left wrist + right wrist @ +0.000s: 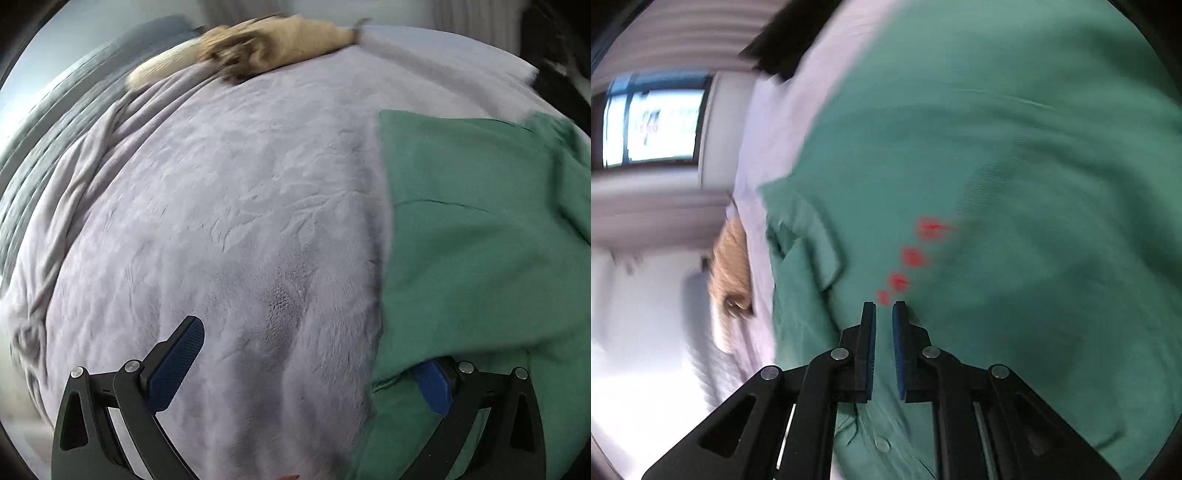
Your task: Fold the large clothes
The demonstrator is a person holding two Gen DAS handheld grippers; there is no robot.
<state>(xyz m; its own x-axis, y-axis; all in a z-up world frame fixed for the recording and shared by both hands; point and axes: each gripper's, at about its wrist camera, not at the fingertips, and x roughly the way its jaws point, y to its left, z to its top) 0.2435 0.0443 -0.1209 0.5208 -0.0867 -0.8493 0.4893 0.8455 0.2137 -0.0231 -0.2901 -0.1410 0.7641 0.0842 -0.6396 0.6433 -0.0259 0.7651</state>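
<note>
A large green shirt (480, 240) lies spread on a pale lilac blanket (240, 221), at the right of the left wrist view. My left gripper (306, 354) is open wide; its left finger (177, 365) is over the blanket and its right finger (432, 387) is partly under a fold of the shirt's edge. In the right wrist view the green shirt (1015, 166) fills most of the frame, with red marks (916, 254) and a button (882, 445) showing. My right gripper (884, 310) hovers over it with jaws nearly together, a narrow empty gap between them.
A tan fluffy cushion or throw (277, 40) lies at the blanket's far edge; it also shows in the right wrist view (729, 269). A window (650, 125) and white wall are at the left. A dark object (783, 48) lies past the shirt.
</note>
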